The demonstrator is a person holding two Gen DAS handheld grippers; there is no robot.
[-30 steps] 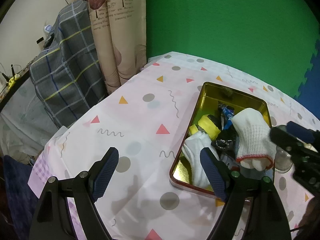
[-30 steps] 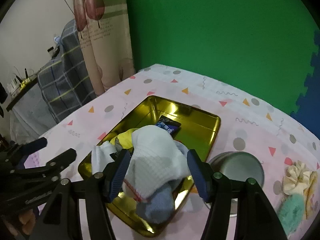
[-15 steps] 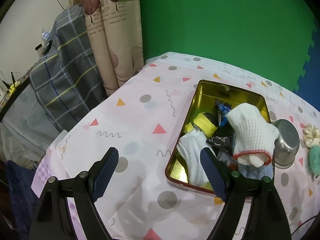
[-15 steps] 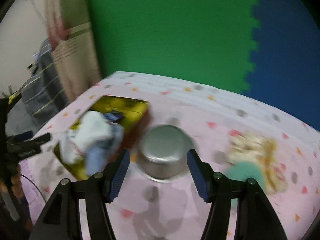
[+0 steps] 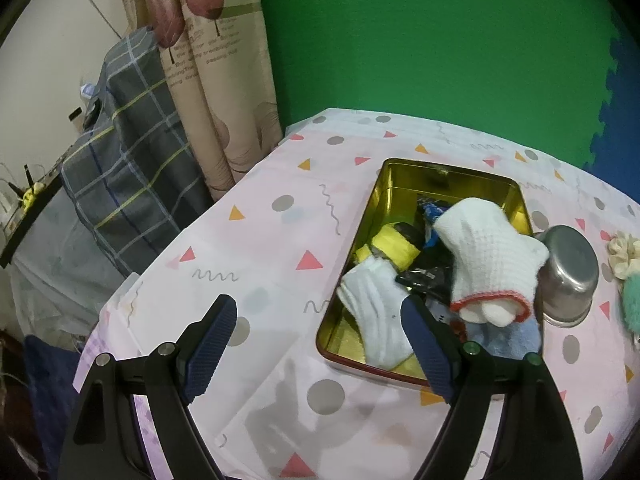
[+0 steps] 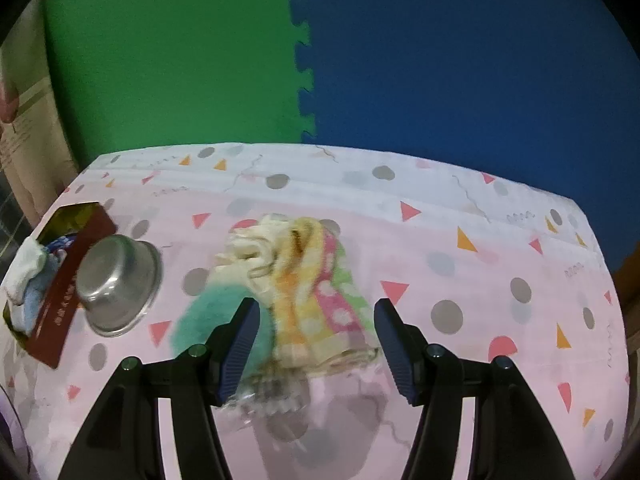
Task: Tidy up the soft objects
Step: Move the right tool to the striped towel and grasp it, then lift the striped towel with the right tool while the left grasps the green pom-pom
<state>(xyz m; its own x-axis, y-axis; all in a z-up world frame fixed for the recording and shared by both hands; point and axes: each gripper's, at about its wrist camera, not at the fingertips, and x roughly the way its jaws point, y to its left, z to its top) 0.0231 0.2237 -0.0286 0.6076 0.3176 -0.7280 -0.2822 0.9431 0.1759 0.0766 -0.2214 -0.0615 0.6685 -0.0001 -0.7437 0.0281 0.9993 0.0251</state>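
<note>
A green and blue foam-mat wall backs a tabletop [image 6: 460, 280] under a pink cloth printed with dots and triangles; a curtain and a plaid-covered shape stand off to the left.

The gold tin [image 5: 400, 184] already holds several soft things: one white knit glove [image 5: 488, 252] piled on top, one white sock [image 5: 376, 304] at the near end, one yellow roll [image 5: 394, 246], one pale blue cloth [image 5: 504, 338], plus dark packets I cannot identify. One upturned steel bowl [image 6: 120, 284] sits just beside the tin. Still out on the cloth lie one striped, dotted towel [image 6: 316, 300], one teal fluffy piece [image 6: 212, 316] and one cream scrunchie [image 6: 248, 248], all heaped together and touching.

The right hand-held gripper [image 6: 314, 344] hangs over that heap with its jaws wide apart and nothing in them, the towel lying between the fingertips. The left hand-held gripper [image 5: 318, 344] is likewise spread wide and empty, poised above the near-left corner of the tin.

Judging from here, the risk lies in the heap: closing on the towel may drag the teal piece or scrunchie along, or pinch only a fold so that the towel slips free on the way over. The glove already rides high in the tin, so another item dropped on top could tumble over the rim, or knock the bowl standing close beside it.
</note>
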